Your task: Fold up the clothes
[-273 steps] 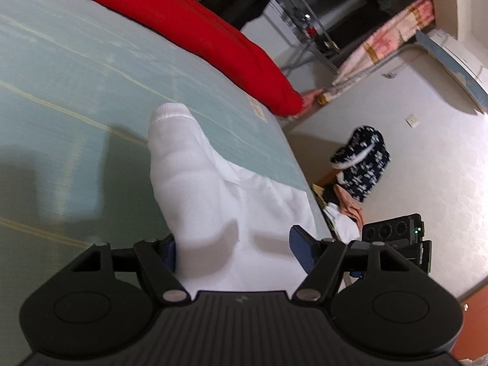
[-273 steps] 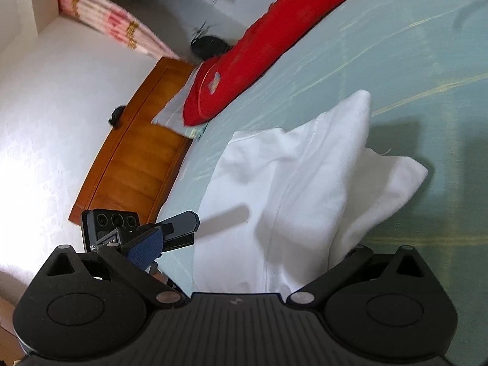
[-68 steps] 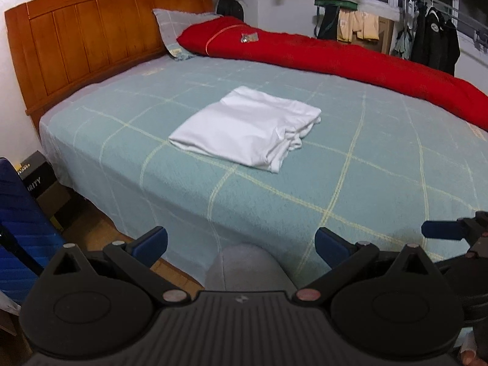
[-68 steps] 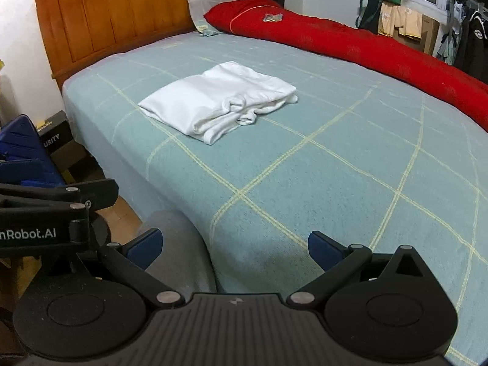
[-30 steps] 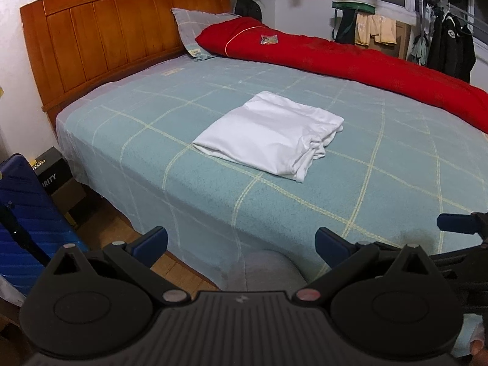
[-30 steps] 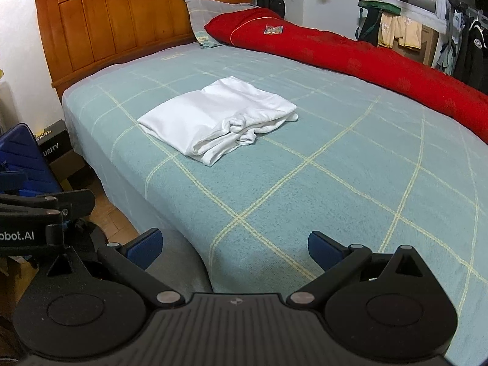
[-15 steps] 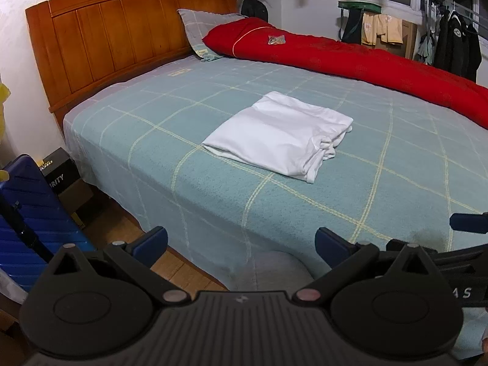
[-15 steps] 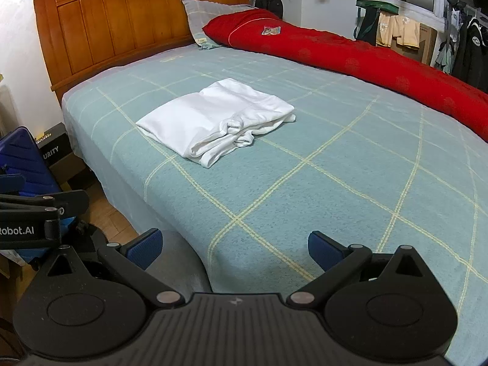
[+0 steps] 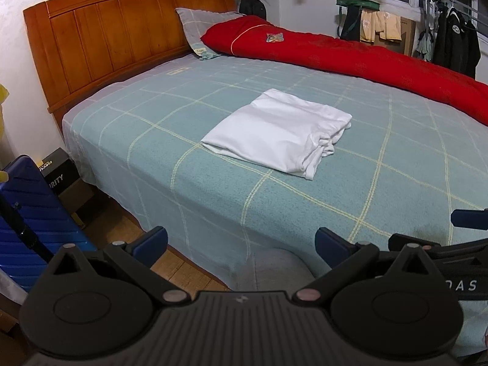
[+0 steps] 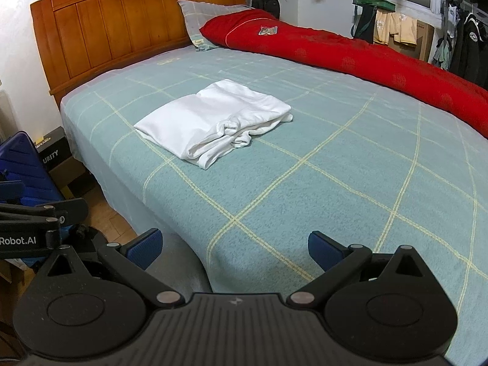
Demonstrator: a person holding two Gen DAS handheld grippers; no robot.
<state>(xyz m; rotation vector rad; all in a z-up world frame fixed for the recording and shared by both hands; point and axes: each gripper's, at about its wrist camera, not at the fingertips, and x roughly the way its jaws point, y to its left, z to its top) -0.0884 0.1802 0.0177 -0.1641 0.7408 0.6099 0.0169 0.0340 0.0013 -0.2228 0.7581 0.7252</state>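
Observation:
A white garment (image 9: 279, 132) (image 10: 215, 120) lies folded into a rough rectangle on the pale green checked bedspread (image 9: 213, 183) (image 10: 335, 167), its bunched edges toward the right. My left gripper (image 9: 241, 242) is open and empty, held back off the bed's near edge, well short of the garment. The right gripper (image 10: 233, 244) is open too, nothing between its blue pads, hovering over the bed's near corner. The right gripper's finger (image 9: 468, 218) shows at the right edge of the left wrist view.
A red duvet (image 9: 366, 58) runs along the far side of the bed, with a grey pillow (image 9: 198, 29) and a wooden headboard (image 9: 122, 36). A blue suitcase (image 9: 27, 210) and a black box (image 9: 56, 169) stand on the wood floor at left. Clothes (image 10: 463, 45) hang at back right.
Nine seconds ago both grippers were down on the white garment. Since then they have drawn back off the bed; over the last second the views shifted slightly and the garment stayed put.

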